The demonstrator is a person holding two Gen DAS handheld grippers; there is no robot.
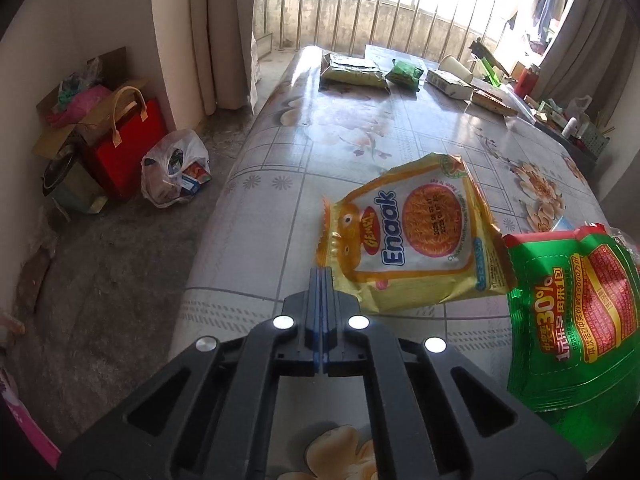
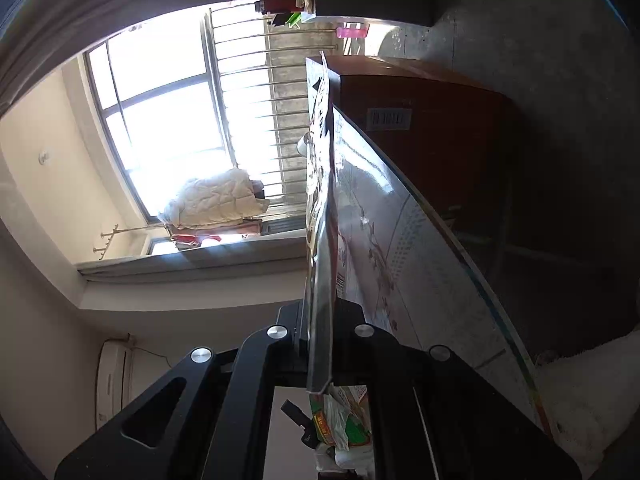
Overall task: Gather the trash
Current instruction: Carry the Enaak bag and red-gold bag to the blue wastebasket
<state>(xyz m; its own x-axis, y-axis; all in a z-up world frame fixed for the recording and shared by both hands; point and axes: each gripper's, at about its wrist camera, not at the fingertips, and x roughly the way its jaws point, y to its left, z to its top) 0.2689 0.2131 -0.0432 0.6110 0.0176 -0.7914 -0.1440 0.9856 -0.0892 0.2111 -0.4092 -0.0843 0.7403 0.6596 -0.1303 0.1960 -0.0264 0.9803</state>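
Across the middle of the left wrist view runs the table (image 1: 280, 168), covered in a glossy flowered cloth, with the floor and a white plastic bag (image 1: 176, 172) of rubbish off to the left of the frame. Toward the top of the frame, at the far end of the table, lie more wrappers, a pale green packet (image 1: 352, 70) among them, well apart from both hands. Nearer, just right of centre, lies the yellow noodle packet (image 1: 408, 232), flat on the cloth, its long axis slanting from lower left to upper right. Its lower left corner sits just beside the tip of the left gripper (image 1: 322, 276), whose jaws are pressed together with nothing visibly between them; whether they catch the packet's edge I cannot tell. So the packet lies ahead and slightly right of those jaws, and the left hand looks the nearer one for it. At the right edge a green wrapper (image 1: 576, 320) hangs, crumpled. In the right wrist view the right gripper (image 2: 320, 344) pinches a thin silvery wrapper (image 2: 320, 208) edge-on between its jaws.
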